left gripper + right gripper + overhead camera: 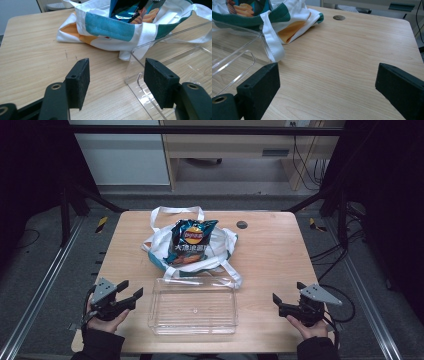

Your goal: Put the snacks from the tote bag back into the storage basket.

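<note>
The clear tray (193, 306) lay between both wide-open, empty grippers, left gripper (131, 290) nearer, with the chip bag (191, 241) in the tote bag (220, 251) just beyond it.

Dark sleeves at both wrists. Left gripper (125, 293) and right gripper (287, 299): black bodies, grey three-cornered top plates, rough black jaws with screw holes, brass fittings.
</note>
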A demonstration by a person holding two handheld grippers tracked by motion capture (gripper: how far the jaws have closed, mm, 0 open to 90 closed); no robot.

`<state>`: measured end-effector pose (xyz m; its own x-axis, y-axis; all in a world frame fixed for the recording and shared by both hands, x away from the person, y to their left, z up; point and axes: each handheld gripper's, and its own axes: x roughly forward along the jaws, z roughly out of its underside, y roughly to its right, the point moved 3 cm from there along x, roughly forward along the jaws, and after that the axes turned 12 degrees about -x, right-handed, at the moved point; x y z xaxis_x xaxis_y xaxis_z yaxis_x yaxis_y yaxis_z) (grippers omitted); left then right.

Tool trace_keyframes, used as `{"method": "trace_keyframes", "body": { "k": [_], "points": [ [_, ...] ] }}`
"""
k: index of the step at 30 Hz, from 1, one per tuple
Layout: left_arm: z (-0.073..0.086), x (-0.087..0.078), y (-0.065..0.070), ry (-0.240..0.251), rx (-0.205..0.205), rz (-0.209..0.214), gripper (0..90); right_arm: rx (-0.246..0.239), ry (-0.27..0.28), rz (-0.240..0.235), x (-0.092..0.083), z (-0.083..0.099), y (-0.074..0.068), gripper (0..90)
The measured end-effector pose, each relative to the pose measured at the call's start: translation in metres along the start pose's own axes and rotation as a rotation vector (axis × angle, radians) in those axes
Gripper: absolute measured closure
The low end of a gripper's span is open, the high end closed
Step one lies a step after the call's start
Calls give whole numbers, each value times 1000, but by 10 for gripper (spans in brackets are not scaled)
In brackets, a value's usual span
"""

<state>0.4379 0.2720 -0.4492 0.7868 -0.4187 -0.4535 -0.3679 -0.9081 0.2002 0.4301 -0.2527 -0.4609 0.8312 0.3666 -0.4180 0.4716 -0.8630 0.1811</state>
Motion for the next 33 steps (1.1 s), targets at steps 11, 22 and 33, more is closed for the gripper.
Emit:
{"method": "trace_keyframes", "body": {
  "k": [11,22,33],
  "points": [
    [-6,-3,5,13,-4,16,383,2,-4,6,-1,1,1,59],
    [-15,1,15,27,-1,28,383,5,-4,5,0,1,2,58],
    [-23,4,21,36,2,48,385,-3,-10,3,1,0,1,58]
  ]
}}
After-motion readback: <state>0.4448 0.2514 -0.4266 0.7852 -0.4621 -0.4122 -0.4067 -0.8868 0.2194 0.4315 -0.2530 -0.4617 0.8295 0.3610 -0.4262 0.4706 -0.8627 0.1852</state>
